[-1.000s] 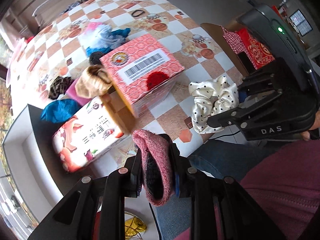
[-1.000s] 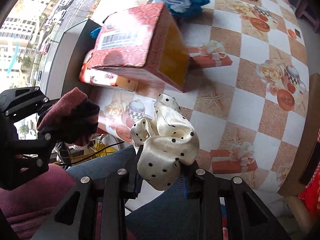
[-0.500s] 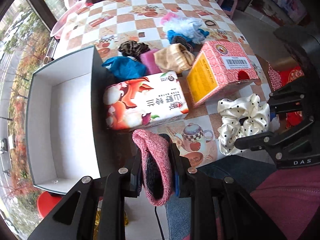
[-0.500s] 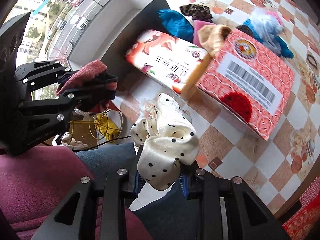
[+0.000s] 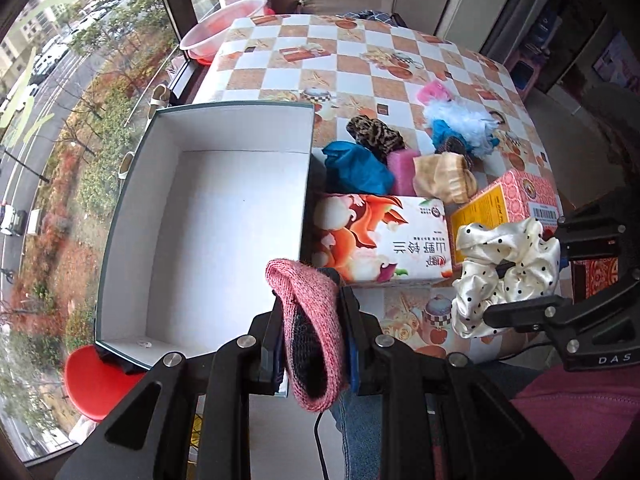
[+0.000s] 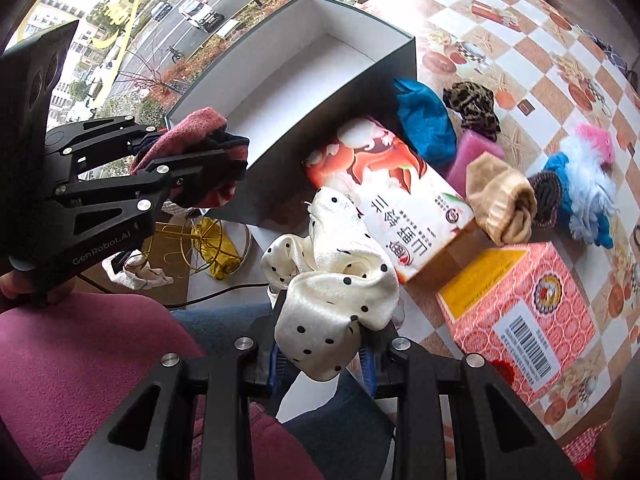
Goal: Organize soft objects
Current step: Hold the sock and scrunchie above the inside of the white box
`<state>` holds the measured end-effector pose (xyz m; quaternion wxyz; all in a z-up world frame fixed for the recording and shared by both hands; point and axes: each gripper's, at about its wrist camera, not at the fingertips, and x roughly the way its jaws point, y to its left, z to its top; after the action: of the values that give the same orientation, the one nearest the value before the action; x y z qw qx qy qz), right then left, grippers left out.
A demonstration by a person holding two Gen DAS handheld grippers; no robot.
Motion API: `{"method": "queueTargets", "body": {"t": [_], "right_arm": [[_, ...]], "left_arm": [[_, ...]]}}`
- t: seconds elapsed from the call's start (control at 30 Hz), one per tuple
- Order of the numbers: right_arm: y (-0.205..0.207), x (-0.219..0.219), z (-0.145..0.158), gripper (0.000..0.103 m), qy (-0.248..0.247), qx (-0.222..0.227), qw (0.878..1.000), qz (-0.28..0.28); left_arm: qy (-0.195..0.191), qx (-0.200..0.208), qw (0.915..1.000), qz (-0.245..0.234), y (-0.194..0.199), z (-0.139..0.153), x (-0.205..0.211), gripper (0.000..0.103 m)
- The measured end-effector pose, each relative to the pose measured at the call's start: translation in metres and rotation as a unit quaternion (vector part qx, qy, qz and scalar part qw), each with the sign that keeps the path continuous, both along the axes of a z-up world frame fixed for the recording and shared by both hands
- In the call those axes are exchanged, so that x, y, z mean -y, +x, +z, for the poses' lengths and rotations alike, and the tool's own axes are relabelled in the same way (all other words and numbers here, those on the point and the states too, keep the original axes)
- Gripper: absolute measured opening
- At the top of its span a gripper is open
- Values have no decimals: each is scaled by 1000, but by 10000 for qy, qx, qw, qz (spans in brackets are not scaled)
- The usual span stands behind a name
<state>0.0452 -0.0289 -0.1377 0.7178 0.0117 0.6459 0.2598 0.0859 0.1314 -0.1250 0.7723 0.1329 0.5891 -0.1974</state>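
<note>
Checkered oilcloth with teapots and starfish covers the table (image 5: 360,52), and a big window beside it looks down on a street with trees. Between my left gripper's (image 5: 314,344) fingers I pinch a pink knitted sock (image 5: 316,320), rolled with dark fabric inside, held over the near corner of the open white-lined box (image 5: 208,216), which has nothing in it. My right gripper (image 6: 322,354) is clamped on a cream satin scrunchie (image 6: 332,292) with black dots, held above the table's near edge, just beside the left one. Next to the box lies a long carton printed with orange fruit (image 5: 380,240), and right of it a pink patterned carton (image 6: 520,312) with a barcode label. Behind these sits a heap of soft things: a blue cloth (image 5: 356,168), a leopard-print scrunchie (image 5: 376,134), a pink pad (image 5: 402,166), a beige rolled sock (image 5: 444,178) and a fluffy white, blue and pink bundle (image 5: 460,124). Below me are jeans (image 6: 224,316) and a maroon sleeve (image 6: 80,368).
</note>
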Motion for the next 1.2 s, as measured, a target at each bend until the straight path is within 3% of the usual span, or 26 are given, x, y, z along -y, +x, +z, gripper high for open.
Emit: {"method": "queueTargets", "body": {"t": [0.53, 1.2], "right_arm": [[52, -34, 27, 32, -4, 199, 9995, 265], [142, -81, 29, 32, 27, 14, 9999, 103]], "left_arm": [[-115, 123, 9974, 704, 40, 2, -31, 25], [103, -186, 9851, 1707, 113, -32, -83, 26]]}}
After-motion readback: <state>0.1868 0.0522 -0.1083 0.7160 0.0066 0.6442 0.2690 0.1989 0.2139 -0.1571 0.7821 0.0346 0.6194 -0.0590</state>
